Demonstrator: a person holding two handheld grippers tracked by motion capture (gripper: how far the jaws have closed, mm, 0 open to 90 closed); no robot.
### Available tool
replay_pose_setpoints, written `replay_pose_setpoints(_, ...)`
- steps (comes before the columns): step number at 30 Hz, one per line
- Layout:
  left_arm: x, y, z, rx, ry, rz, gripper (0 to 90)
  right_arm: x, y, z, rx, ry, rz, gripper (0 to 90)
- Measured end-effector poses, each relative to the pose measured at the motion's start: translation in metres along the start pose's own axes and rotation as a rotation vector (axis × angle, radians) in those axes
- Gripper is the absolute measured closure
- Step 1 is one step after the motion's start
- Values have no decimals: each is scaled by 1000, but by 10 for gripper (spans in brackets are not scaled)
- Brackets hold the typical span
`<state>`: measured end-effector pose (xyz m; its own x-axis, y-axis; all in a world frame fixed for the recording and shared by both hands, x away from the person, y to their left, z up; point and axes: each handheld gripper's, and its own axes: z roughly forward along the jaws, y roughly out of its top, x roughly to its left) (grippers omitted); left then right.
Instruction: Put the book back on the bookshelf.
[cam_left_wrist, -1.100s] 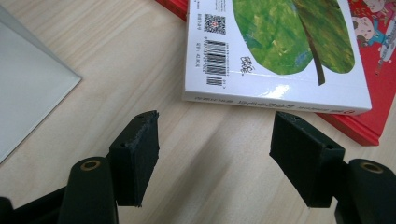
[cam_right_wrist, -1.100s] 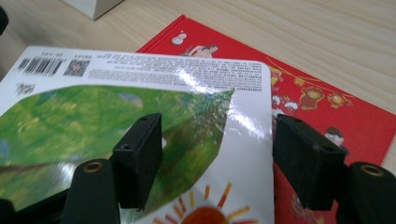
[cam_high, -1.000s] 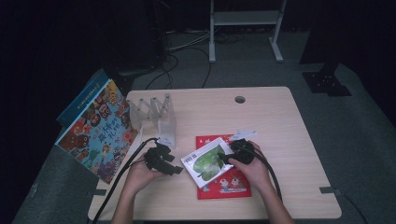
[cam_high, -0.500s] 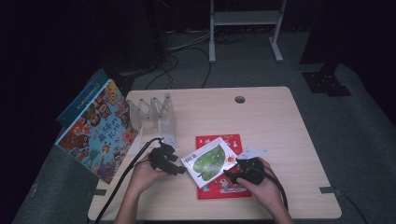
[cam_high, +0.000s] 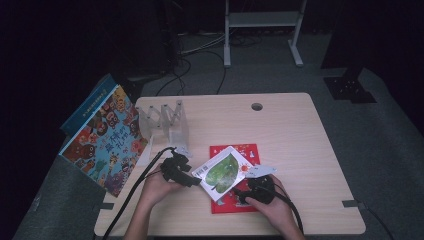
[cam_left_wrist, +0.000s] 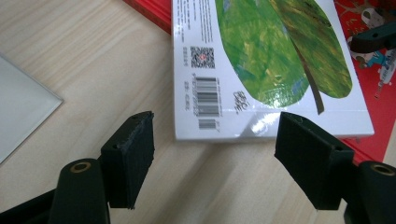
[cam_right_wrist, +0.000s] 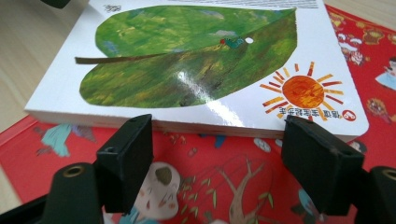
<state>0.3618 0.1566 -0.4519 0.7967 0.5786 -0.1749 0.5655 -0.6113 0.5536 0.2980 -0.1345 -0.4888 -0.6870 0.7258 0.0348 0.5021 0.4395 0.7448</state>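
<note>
A white book with a green leaf on its cover (cam_high: 222, 172) lies askew on a red picture book (cam_high: 247, 150) near the table's front. My left gripper (cam_high: 192, 181) sits just off the white book's left end, jaws open; in the left gripper view the barcode corner (cam_left_wrist: 205, 93) lies a little beyond the open left gripper (cam_left_wrist: 217, 140). My right gripper (cam_high: 245, 192) rests over the red book at the white book's near edge. Its jaws have just been opening and stand open, with nothing between them; the white book's thick edge (cam_right_wrist: 201, 123) is just ahead of the right gripper (cam_right_wrist: 217, 140).
A large colourful picture book (cam_high: 107, 137) leans off the table's left edge. A clear plastic rack (cam_high: 165, 122) stands behind the left hand, with a clear plate (cam_left_wrist: 18, 112) flat beside it. A cable hole (cam_high: 257, 106) is at the back. Cables trail toward me.
The right gripper has drawn back from the white book's right corner toward the near edge, and its jaws stand wider. The left hand and both books have stayed put.
</note>
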Motion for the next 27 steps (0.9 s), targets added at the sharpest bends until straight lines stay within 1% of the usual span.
replay_pose_setpoints(2,1,0,1,-1,3,-1,265,1,2,4,-5,-12,-10,225)
replay_pose_setpoints(3,1,0,1,-6,3,-3,263,1,2,5,-5,-12,-15,220)
replay_pose_setpoints(5,2,1,2,-13,14,-12,248,0,4,9,-12,-2,-9,220)
replay_pose_setpoints(7,3,1,2,-19,12,-17,242,-1,5,12,-26,3,-16,218)
replay_pose_setpoints(11,5,0,4,-38,9,-36,205,-2,7,14,-14,0,-27,173)
replay_pose_setpoints(13,5,0,5,-46,3,-42,195,-1,6,14,-11,-3,-40,160)
replay_pose_setpoints(14,6,0,6,-48,-1,-45,191,-1,7,14,-9,-2,-38,151)
replay_pose_setpoints(15,5,1,8,-54,-2,-54,186,-1,7,15,-6,2,-43,142)
replay_pose_setpoints(18,4,1,12,-37,3,-56,165,-1,7,15,-2,2,-46,126)
replay_pose_setpoints(19,4,1,13,-39,2,-57,160,-1,7,16,-3,3,-44,119)
replay_pose_setpoints(23,2,1,18,-16,11,-58,111,-1,7,16,-1,3,-41,108)
replay_pose_setpoints(24,3,1,19,-14,8,-60,96,-2,7,16,-3,3,-45,107)
replay_pose_setpoints(26,2,2,21,-19,-7,-64,93,-2,7,16,-3,3,-45,107)
replay_pose_setpoints(27,2,2,21,-16,-8,-63,87,-2,7,16,-4,3,-45,107)
